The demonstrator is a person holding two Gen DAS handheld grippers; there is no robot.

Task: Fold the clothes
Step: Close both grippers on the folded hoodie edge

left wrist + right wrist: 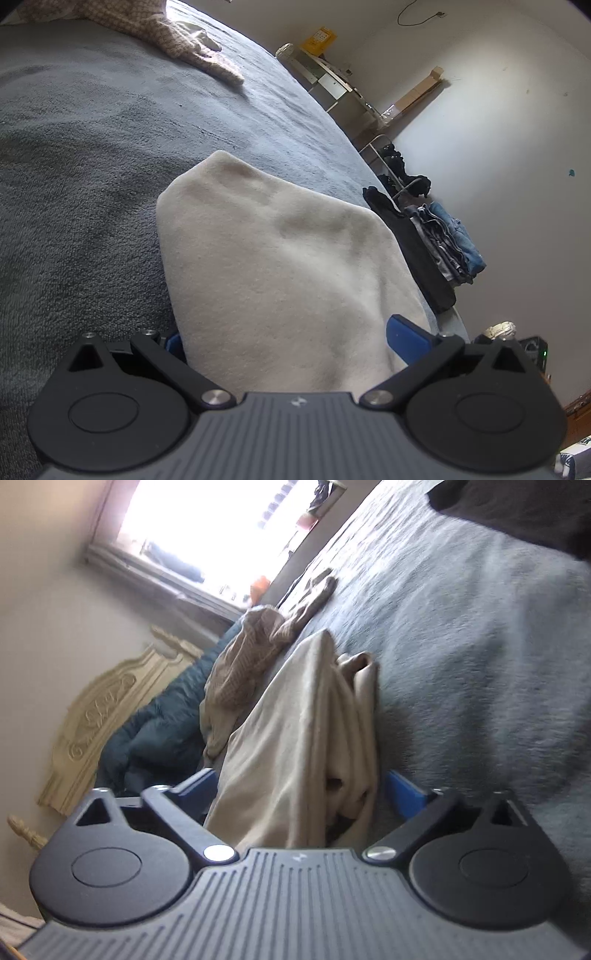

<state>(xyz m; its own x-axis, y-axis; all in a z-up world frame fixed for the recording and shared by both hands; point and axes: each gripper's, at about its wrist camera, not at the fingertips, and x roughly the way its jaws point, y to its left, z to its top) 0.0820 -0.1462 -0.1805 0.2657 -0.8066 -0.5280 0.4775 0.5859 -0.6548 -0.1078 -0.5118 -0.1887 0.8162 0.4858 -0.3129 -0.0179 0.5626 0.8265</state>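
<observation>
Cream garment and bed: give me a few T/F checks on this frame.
1. The cream garment lies between the left gripper's blue fingers. True.
2. The bed cover is bright red. False: it is grey.
3. A pile of folded jeans sits by the bed's edge. True.
4. The right gripper is shut with nothing between its fingers. False: its jaws stand wide, with bunched cream cloth between them.
5. A checked tan garment lies farther up the bed. True.
6. The window is dark. False: it is brightly lit.
</observation>
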